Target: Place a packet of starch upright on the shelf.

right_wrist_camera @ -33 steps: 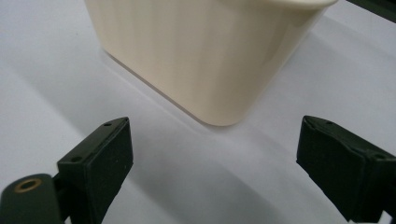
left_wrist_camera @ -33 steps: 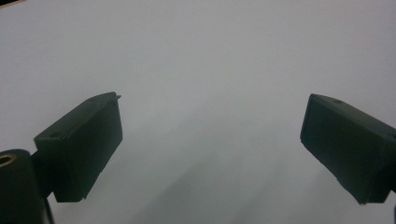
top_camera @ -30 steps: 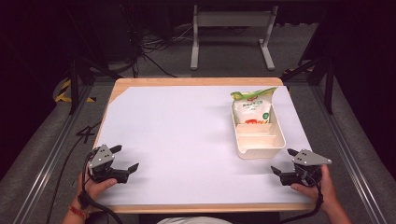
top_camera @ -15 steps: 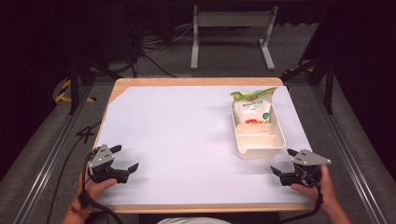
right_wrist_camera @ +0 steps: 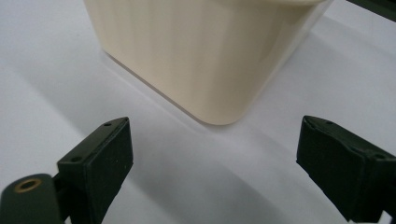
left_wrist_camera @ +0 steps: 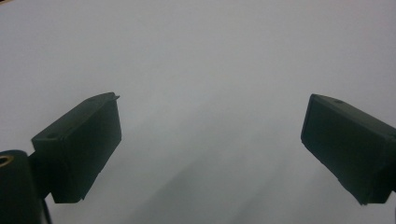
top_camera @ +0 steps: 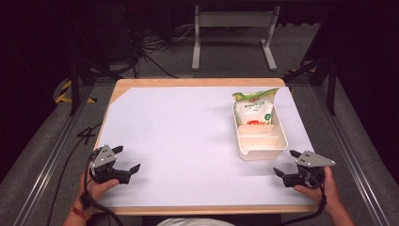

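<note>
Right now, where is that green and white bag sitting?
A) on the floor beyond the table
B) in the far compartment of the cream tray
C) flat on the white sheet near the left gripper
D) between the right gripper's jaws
B: the bag stands in the far compartment of the cream tray, and the near compartments hold nothing.

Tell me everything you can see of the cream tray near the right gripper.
The cream tray is a long, rounded-cornered bin, plastic by its look, with faintly ribbed walls. A divider splits it: the near compartment holds nothing, while a white and green bag stands in the far one. It sits flat on the white table cover, right of centre. The right gripper, jaws open, faces its near corner without touching.
</note>
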`<state>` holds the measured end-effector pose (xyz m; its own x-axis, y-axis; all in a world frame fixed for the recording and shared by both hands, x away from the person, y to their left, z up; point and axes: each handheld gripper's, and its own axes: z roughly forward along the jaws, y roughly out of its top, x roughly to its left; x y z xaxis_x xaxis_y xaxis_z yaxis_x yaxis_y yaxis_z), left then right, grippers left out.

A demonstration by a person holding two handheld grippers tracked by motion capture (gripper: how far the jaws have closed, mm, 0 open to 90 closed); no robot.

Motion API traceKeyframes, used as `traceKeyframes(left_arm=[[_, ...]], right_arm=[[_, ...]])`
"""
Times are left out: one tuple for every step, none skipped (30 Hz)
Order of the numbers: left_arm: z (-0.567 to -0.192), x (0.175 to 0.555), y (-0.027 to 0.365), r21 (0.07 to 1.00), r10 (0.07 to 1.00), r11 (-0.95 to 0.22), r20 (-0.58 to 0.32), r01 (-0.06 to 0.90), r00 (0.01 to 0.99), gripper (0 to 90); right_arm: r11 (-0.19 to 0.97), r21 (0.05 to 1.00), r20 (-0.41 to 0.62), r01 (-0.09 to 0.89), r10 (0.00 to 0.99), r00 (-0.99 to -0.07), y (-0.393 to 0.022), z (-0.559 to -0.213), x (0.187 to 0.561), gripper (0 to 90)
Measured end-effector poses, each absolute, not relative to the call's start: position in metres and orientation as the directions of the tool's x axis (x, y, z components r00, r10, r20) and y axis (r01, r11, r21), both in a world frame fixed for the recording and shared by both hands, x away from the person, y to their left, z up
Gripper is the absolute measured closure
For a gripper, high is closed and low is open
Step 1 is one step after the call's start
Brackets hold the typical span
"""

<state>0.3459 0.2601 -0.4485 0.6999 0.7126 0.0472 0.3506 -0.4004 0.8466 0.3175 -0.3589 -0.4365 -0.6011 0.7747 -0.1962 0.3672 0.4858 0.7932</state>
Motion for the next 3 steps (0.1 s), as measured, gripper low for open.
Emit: traceKeyframes(left_arm=[[-0.4485, 0.3459, 0.26, 0.846, 0.712, -0.401, 0.047, 0.351, 0.7, 5.9], [-0.4484, 0.346, 0.2602, 0.844, 0.712, -0.405, 0.048, 0.352, 0.701, 5.9], [-0.4484, 0.346, 0.2602, 0.844, 0.712, -0.405, 0.048, 0.352, 0.701, 5.9]], right_arm=[[0.484, 0.794, -0.194, 0.368, 0.775, -0.602, -0.359, -0.4364, 0.3174, 10.6], [0.483, 0.795, -0.193, 0.368, 0.775, -0.601, -0.3591, -0.4363, 0.3173, 10.6], [0.482, 0.795, -0.193, 0.367, 0.776, -0.601, -0.3593, -0.4363, 0.3175, 10.6]])
